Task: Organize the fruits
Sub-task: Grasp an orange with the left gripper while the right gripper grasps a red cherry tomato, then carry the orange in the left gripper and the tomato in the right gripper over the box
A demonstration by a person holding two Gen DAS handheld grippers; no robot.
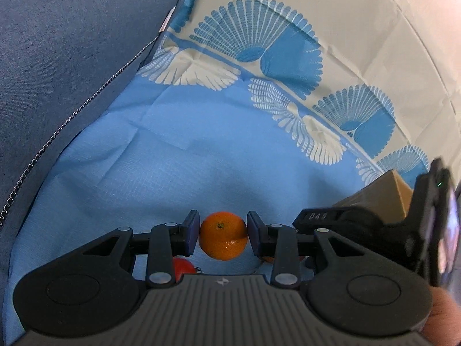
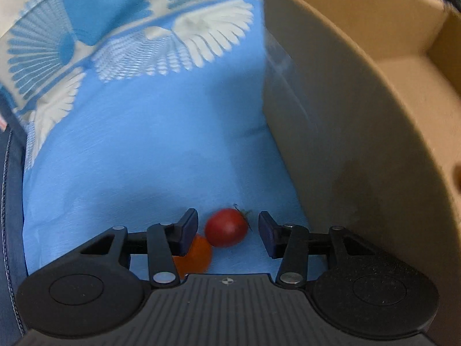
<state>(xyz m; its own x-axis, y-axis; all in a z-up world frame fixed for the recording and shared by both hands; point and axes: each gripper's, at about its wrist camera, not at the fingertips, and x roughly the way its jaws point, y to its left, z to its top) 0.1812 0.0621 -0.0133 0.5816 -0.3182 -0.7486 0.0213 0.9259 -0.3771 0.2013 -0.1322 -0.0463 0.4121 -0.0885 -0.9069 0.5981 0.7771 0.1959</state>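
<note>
In the left wrist view, my left gripper (image 1: 223,230) is shut on an orange mandarin (image 1: 223,236), with a pad pressed to each side and the stem end facing the camera. Under its fingers a red tomato (image 1: 184,268) peeks out on the blue cloth. In the right wrist view, my right gripper (image 2: 227,227) stands open around a small red tomato (image 2: 226,227) lying on the cloth, with a gap at both pads. A second orange fruit (image 2: 197,255) lies partly hidden beneath the left finger (image 2: 187,227).
An open cardboard box (image 2: 360,115) stands close on the right of the right gripper; its corner (image 1: 394,190) shows in the left view behind the other tool's black body. Blue denim fabric with a metal chain (image 1: 72,72) fills the left. The patterned blue-and-white cloth (image 1: 201,144) stretches ahead.
</note>
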